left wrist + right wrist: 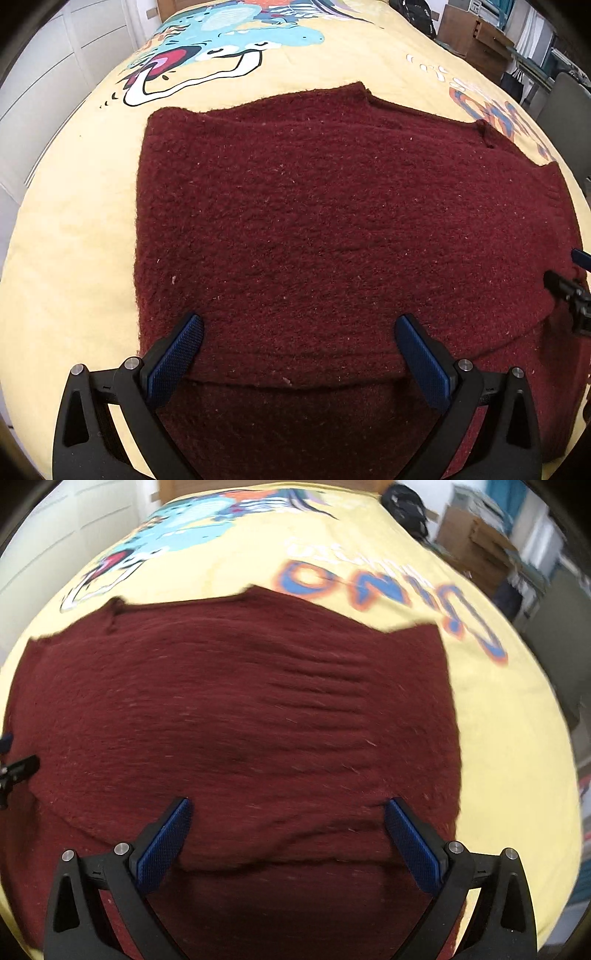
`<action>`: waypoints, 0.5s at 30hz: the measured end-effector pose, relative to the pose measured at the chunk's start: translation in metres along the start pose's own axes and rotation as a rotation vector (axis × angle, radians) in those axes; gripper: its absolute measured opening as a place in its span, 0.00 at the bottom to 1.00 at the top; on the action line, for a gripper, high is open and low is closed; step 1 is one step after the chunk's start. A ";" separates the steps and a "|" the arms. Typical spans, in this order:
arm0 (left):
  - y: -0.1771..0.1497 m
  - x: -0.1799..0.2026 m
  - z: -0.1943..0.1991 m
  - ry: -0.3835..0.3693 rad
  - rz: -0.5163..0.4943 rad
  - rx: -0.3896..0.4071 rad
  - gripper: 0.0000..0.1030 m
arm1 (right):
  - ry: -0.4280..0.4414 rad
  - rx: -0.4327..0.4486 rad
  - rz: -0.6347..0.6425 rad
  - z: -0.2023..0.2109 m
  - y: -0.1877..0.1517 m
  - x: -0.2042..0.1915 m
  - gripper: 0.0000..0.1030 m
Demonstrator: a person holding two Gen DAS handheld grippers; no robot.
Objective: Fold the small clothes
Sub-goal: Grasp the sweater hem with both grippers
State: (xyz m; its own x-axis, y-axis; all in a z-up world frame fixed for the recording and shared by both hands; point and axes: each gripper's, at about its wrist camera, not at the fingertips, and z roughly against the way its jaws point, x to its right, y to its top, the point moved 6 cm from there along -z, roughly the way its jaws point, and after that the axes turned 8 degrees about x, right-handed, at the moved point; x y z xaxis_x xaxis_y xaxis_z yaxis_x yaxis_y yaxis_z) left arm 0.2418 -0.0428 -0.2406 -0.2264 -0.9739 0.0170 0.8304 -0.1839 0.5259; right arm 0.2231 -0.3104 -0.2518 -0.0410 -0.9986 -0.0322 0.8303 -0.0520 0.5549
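- Two views over one yellow bedspread (74, 229) printed with a cartoon dinosaur (236, 40) toward the far end and blue-and-orange lettering (373, 583) along the right edge.
- Beyond the bedspread's far right corner: brown cardboard boxes (469, 33), a dark bag (413, 14); white panelled wall (55, 66) along the left edge.
- Dark red knitted sweater (332, 221) spread flat across the middle of the bedspread, fuzzy, flecked with pale lint, its near part folded over so that a hem edge runs crosswise just ahead of both grippers.
- Left gripper (299, 325) spread wide above that folded edge, blue pads (177, 354) apart, gripping nothing.
- Right gripper (288, 808) likewise spread wide over the sweater's near right part, nothing between its fingers.
- Right wrist view smeared by motion blur; lettering hard to read.
- Sweater's near edge hidden under the gripper bodies; each view catches only a sliver of the other gripper at its side.
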 end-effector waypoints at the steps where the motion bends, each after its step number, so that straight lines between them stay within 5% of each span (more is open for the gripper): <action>1: 0.000 0.000 0.000 -0.003 -0.004 0.000 0.99 | 0.010 -0.002 -0.021 0.005 0.000 0.004 1.00; 9: 0.006 -0.011 0.042 -0.049 0.038 -0.028 0.99 | 0.061 0.030 -0.036 0.078 -0.014 0.023 1.00; 15: -0.041 -0.024 0.094 -0.051 0.036 -0.054 0.99 | 0.045 -0.078 -0.068 0.105 -0.074 0.045 1.00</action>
State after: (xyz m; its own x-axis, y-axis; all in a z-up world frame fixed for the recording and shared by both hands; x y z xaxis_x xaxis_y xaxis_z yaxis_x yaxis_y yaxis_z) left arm 0.1654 0.0003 -0.1820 -0.2204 -0.9722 0.0786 0.8644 -0.1573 0.4775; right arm 0.1017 -0.3518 -0.2064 -0.0752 -0.9916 -0.1055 0.8674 -0.1172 0.4836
